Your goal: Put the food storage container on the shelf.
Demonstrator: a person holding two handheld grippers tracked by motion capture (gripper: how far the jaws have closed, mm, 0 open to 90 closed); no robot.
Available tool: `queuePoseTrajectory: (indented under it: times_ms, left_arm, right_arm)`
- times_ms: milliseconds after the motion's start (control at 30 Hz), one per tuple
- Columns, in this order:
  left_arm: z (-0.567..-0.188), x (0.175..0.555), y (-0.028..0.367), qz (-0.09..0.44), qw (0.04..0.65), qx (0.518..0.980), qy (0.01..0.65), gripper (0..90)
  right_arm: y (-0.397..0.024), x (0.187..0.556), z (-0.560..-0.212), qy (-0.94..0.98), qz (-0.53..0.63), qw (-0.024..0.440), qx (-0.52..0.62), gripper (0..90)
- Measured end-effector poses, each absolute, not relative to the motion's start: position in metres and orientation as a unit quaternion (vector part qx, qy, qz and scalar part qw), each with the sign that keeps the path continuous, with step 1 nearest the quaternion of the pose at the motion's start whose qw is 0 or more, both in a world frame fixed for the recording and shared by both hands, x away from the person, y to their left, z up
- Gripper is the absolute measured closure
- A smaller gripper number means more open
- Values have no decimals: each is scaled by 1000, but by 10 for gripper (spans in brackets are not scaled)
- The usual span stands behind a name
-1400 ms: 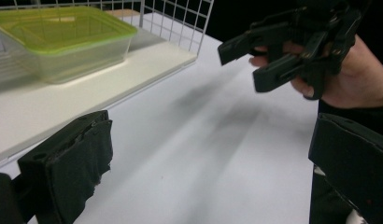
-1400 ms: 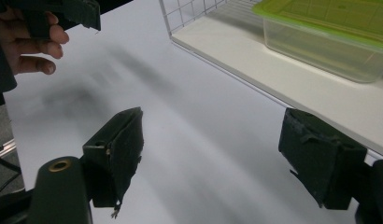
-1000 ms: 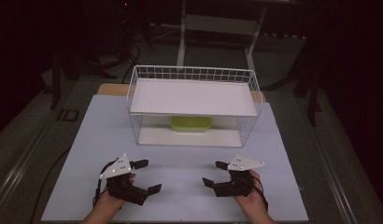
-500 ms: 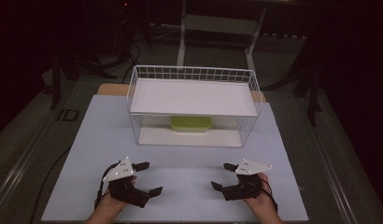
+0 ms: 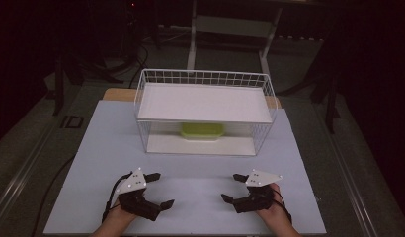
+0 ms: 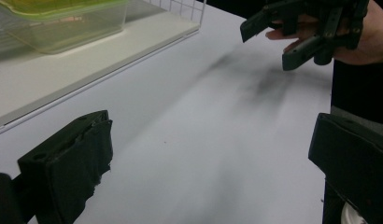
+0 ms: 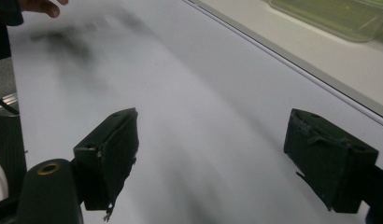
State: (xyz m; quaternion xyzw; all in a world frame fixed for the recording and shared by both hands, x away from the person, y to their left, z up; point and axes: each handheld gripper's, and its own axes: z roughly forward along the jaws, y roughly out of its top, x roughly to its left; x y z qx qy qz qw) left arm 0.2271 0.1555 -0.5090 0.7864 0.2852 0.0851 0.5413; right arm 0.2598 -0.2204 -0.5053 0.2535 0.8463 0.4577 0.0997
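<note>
Low in the frame, the left hand-held gripper (image 5: 157, 189) and right hand-held gripper (image 5: 230, 187) rest wide open and empty on the worktop (image 5: 101, 143), likely poised before reaching the green container (image 5: 202, 131) under the wire shelf (image 5: 205, 79).

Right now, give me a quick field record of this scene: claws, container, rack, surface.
left claw: open, holds nothing, low over the near table
right claw: open, holds nothing, low over the near table
container: clear box with yellow-green lid, on the rack's lower level
rack: white wire basket frame with a white shelf on top, far middle of the table
table: white top
</note>
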Motion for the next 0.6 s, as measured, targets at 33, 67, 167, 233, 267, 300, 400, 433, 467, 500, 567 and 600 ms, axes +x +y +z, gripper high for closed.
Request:
queuePoseTrajectory:
  times_ms: [33,67,167,233,267,300,400,433,467,500,567,600]
  left_arm:
    - [-509,227,156,84,542,785,289,4]
    - [-509,228,156,87,539,785,292,5]
    - [-511,229,157,86,537,784,299,5]
    - [-511,230,157,87,538,783,300,5]
    - [-511,230,157,88,537,784,300,5]
    - [-511,230,157,89,536,784,299,5]
    - [-511,229,156,90,536,785,298,4]
    - [-510,229,157,90,537,785,297,5]
    - [-510,229,157,91,537,785,297,5]
    - [-510,229,157,92,537,785,296,5]
    - [-510,229,157,92,537,784,296,5]
    - [-510,229,156,92,537,784,296,5]
  right_arm:
    - [-220,260,-505,847,458,99,252,176]
    - [-220,260,-506,847,459,99,249,174]
    - [-219,260,-506,850,456,102,244,174]
    - [-218,259,-506,851,454,105,241,173]
    - [-217,259,-506,852,454,105,240,173]
    - [-216,259,-506,851,455,103,240,173]
    - [-215,259,-506,854,453,101,236,172]
    - [-214,259,-506,853,454,99,237,169]
    - [-214,259,-506,854,453,100,237,167]
    - [-214,259,-506,854,453,100,236,167]
    - [-215,259,-506,853,454,99,238,165]
    - [-215,260,-506,852,455,98,238,165]
